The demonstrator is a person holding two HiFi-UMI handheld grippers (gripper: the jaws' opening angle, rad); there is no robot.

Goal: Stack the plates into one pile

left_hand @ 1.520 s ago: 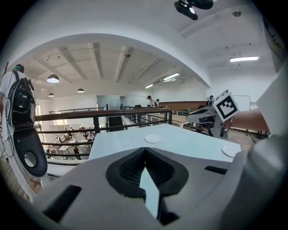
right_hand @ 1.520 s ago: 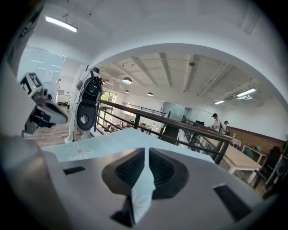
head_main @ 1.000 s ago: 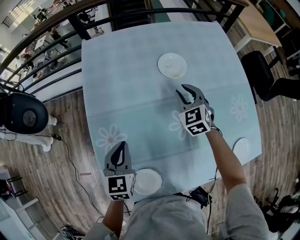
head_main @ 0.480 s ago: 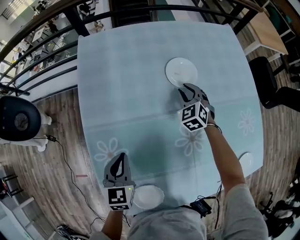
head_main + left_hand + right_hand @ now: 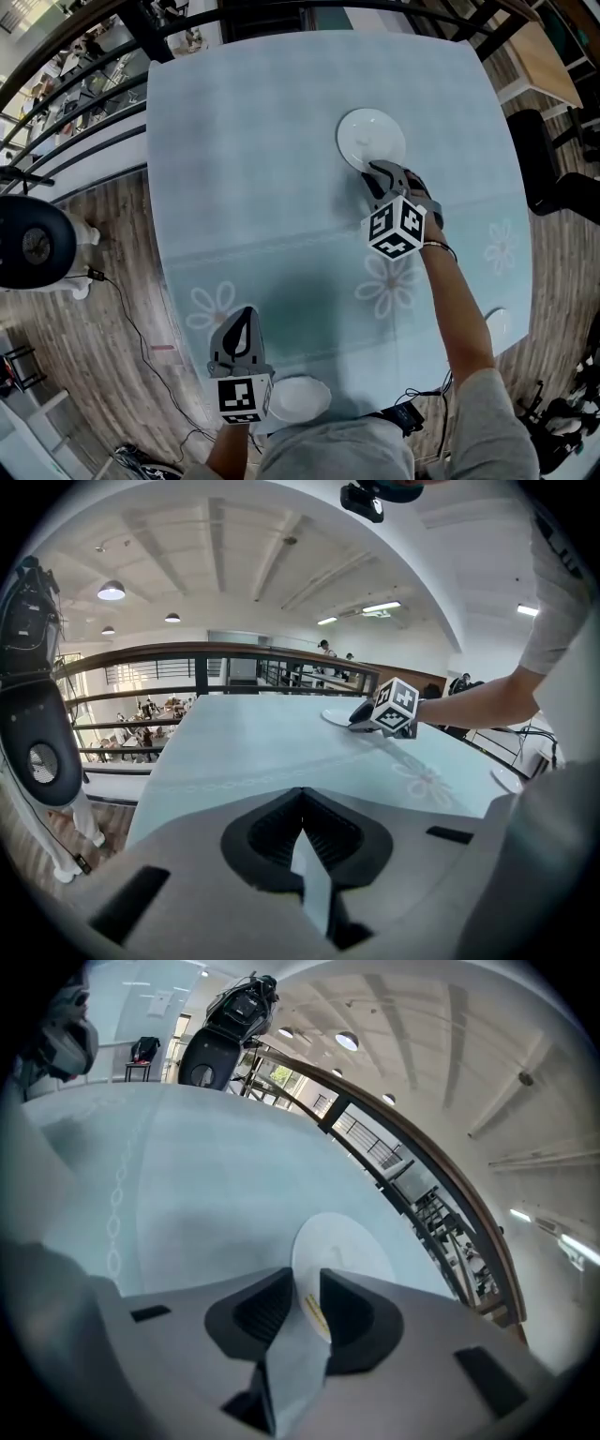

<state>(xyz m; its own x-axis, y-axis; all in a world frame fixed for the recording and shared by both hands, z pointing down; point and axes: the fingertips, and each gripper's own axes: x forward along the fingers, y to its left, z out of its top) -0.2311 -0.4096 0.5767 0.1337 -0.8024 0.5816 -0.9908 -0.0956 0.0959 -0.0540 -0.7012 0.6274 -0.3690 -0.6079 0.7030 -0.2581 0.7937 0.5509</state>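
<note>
Plate [image 5: 371, 139] lies flat, rim between right gripper [image 5: 377, 172] jaws

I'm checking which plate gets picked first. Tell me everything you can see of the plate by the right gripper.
The plate is round, plain white and glossy, like ceramic, with a shallow well. It lies flat on the pale blue table, toward its far side. The right gripper is at its near rim, jaws apart and just closing a little; whether they touch it I cannot tell.

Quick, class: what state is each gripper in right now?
Left gripper: shut, empty.
Right gripper: open, jaws just closing over the rim of the round white plate.
</note>
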